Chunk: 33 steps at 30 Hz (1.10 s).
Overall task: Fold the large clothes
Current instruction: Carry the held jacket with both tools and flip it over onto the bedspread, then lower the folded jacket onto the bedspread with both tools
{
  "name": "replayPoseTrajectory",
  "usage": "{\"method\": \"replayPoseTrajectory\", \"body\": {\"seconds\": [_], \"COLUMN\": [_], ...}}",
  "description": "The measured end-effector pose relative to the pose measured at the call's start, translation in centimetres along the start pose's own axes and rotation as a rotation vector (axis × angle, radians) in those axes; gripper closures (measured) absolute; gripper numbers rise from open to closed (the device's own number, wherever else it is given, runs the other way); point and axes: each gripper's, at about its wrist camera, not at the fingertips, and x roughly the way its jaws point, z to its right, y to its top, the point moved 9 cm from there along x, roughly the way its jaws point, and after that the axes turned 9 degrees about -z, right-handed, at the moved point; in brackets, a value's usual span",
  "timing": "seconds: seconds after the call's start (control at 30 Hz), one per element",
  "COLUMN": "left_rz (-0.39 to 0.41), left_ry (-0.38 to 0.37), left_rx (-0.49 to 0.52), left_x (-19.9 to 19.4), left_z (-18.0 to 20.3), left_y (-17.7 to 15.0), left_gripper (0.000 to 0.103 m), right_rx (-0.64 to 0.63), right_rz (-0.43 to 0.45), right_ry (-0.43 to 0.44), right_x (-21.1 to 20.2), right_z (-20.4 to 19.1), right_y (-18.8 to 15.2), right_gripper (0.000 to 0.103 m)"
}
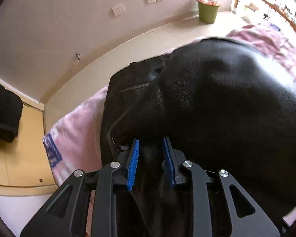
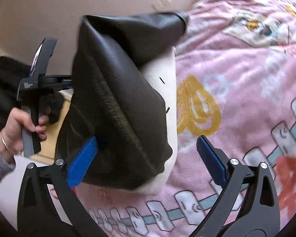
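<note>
Left gripper (image 1: 151, 162): blue pads pinched on a fold of the black leather-look jacket (image 1: 217, 102), which is lifted and bulging over the pink printed bed blanket (image 1: 77, 134). Rest of the jacket lies flat on the blanket behind.

Right gripper (image 2: 148, 154): jaws spread wide, not clamping. The jacket's hanging panel, white lining showing, drapes against my left pad; the right pad is free over the blanket. My left hand (image 2: 24, 130) is on the other tool's handle, beside the panel.

My read: mid-fold, one side only held. To do it well:
- close right on the hanging edge before moving
- keep both grips level, seam taut
- lay it down slowly; stiff material will likely spring back
</note>
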Motion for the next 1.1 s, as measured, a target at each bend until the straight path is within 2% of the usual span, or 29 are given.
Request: {"method": "replayPoseTrajectory", "body": {"seconds": [0.03,0.13,0.17,0.2,0.23,0.3,0.37,0.4,0.43,0.47,0.53,0.6,0.63,0.73,0.77,0.87,0.9,1.0,1.03,1.1], "left_rz": [0.009,0.003,0.011,0.020,0.035,0.077,0.123,0.143,0.186,0.211,0.265,0.269,0.259,0.268,0.267,0.241,0.223,0.207,0.203,0.197], "left_ry": [0.022,0.054,0.049,0.036,0.010,-0.054,-0.095,-0.117,-0.139,-0.142,-0.151,-0.141,-0.136,-0.131,-0.140,-0.165,-0.181,-0.202,-0.201,-0.220], "left_rx": [0.003,0.040,0.044,0.040,0.028,-0.007,-0.067,-0.091,-0.121,-0.135,-0.144,-0.105,-0.089,-0.134,-0.148,-0.182,-0.193,-0.207,-0.200,-0.209], "left_x": [1.0,3.0,2.8,2.2,1.2,-1.8,-4.5,-5.9,-7.8,-8.9,-10.8,-10.5,-9.7,-8.1,-7.9,-7.2,-6.8,-6.5,-6.3,-5.9], "left_z": [-0.2,-0.3,-0.4,-0.6,-1.0,-1.7,-1.8,-1.5,-0.7,0.1,3.2,6.4,7.6,8.8,8.9,9.3,9.3,9.2,9.3,9.3], "left_y": [0.5,1.6,1.7,1.7,1.6,0.7,-0.3,-1.0,-2.1,-2.7,-4.5,-5.5,-5.7,-5.9,-5.9,-6.1,-6.3,-6.8,-7.0,-7.0], "left_gripper": [0.078,0.081,0.082,0.082,0.082,0.080,0.077,0.077,0.070,0.054,0.045,0.045,0.050,0.052,0.052,0.052,0.052,0.052,0.052,0.051], "right_rx": [0.026,0.141,0.127,0.103,0.094,0.116,0.174,0.211,0.244,0.275,0.346,0.392,0.395,0.367,0.338,0.186,0.125,-0.014,-0.042,-0.108], "right_rz": [-0.022,-0.154,-0.155,-0.114,-0.058,-0.006,-0.036,-0.095,-0.152,-0.199,-0.283,-0.397,-0.420,-0.395,-0.345,-0.299,-0.288,-0.239,-0.235,-0.254], "right_ry": [-0.009,0.079,0.068,0.068,0.101,0.167,0.202,0.191,0.184,0.203,0.220,0.196,0.180,0.197,0.212,0.171,0.162,0.169,0.162,0.090], "right_x": [0.6,1.4,0.2,-2.0,-4.4,-7.7,-8.2,-7.2,-5.6,-4.1,-0.4,3.5,4.9,7.5,7.7,7.4,7.0,5.1,5.0,5.6], "right_z": [-0.3,-1.6,-2.2,-2.7,-3.1,-3.2,-2.2,-1.4,-0.6,0.2,1.6,2.3,2.7,2.3,1.8,0.1,-0.6,-3.1,-3.6,-4.3], "right_y": [0.2,0.8,1.5,2.8,4.5,8.0,11.6,13.7,15.5,16.9,19.2,20.1,20.4,21.5,22.1,22.9,23.2,24.6,25.0,25.7], "right_gripper": [0.007,0.007,0.007,0.007,0.007,0.006,0.006,0.006,0.006,0.006,0.006,0.006,0.006,0.008,0.011,0.044,0.052,0.065,0.066,0.066]}}
